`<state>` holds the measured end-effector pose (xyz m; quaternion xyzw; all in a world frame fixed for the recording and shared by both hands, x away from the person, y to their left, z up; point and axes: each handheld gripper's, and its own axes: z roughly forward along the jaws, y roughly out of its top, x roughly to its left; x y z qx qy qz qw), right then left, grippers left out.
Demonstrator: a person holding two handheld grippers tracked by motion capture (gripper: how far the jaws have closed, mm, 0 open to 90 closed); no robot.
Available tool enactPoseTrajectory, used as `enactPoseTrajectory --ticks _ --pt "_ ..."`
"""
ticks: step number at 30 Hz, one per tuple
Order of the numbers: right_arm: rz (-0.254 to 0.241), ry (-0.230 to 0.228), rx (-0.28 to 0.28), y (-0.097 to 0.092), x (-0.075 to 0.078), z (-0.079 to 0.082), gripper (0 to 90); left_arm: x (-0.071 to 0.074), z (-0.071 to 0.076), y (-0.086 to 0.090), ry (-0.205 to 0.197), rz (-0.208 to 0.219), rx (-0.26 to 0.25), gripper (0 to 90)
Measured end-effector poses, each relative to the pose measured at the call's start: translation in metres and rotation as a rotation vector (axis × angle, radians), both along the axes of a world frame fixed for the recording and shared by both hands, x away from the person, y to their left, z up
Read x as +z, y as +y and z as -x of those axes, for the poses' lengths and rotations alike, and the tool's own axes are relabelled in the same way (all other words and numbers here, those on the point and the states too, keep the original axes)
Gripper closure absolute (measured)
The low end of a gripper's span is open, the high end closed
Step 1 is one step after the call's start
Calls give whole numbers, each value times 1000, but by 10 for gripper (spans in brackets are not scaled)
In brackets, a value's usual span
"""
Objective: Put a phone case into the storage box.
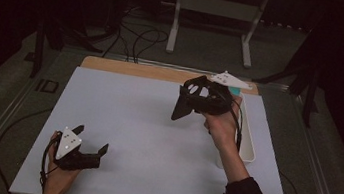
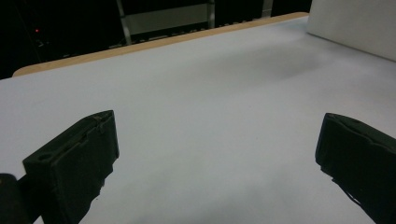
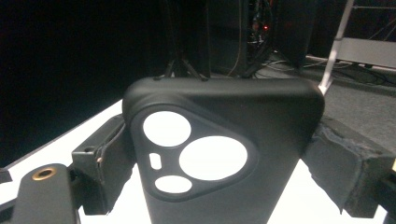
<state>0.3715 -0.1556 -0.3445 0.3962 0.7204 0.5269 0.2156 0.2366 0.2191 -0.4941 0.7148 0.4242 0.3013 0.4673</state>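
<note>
The right gripper holds a black phone case clamped between its fingers, raised above the desk, camera cutouts facing the gripper. Just behind that hand stands a white bin with something teal at its far end. The left gripper rests low near the desk's front, fingers spread wide with nothing between them.

Phone case lower end cut off by the bottom edge between the right gripper jaws, white bin behind that gripper partly hidden by the hand, teal object mostly covered.
</note>
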Motion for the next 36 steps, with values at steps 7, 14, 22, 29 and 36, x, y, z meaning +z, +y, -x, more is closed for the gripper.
enactPoseTrajectory --ticks 7,14,22,29,36 --pt "11 -5 -28 -6 2 -9 141 0 0 1 -3 4 4 1" --pt "19 -6 -49 -11 3 -14 141 0 0 1 -2 2 3 1" --pt "26 -9 -79 -18 6 -22 141 0 0 1 -2 2 5 1" --pt "32 -6 -102 -26 7 -26 141 0 0 1 -2 2 7 0" --pt "40 -6 -130 -35 6 -30 141 0 0 1 -1 7 9 1"
